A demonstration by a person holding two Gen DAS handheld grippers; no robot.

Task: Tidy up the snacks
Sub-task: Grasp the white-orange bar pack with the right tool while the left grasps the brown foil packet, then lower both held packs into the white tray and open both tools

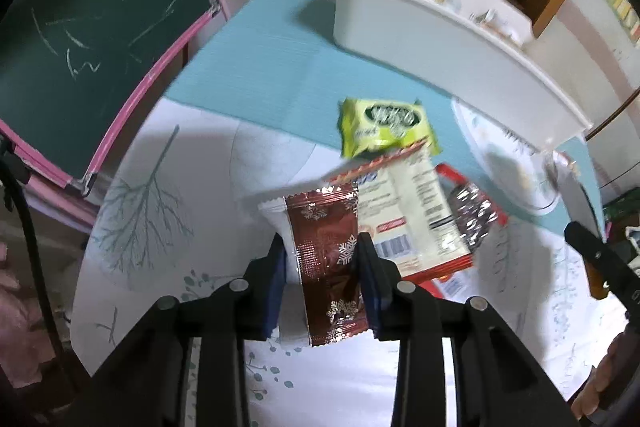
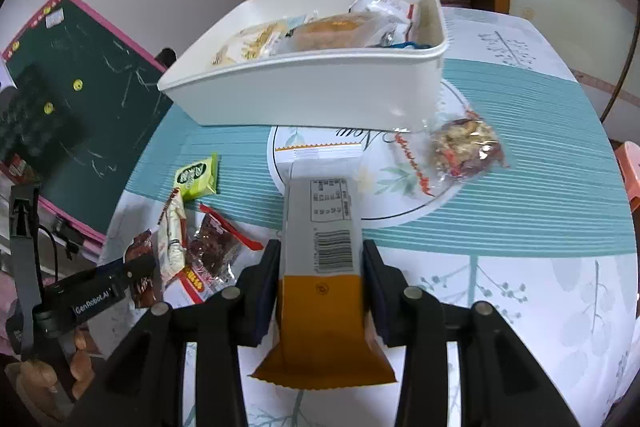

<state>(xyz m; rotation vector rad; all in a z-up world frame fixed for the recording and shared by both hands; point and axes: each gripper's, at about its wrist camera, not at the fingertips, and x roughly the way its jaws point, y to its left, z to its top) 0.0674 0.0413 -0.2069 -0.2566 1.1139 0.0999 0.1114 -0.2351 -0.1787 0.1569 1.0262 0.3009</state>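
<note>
Between the pads of the left gripper (image 1: 322, 259) a dark red packet (image 1: 326, 259) is clamped; the right gripper (image 2: 320, 263) is clamped on a grey and orange packet (image 2: 320, 267). Both pickups look done, so carrying comes next. The white bin (image 2: 316, 91) sits ahead of each gripper, its near wall to clear. Loose snacks (image 2: 200, 247) lie left of the right gripper; the worktop (image 2: 520, 267) to its right is open.
</note>
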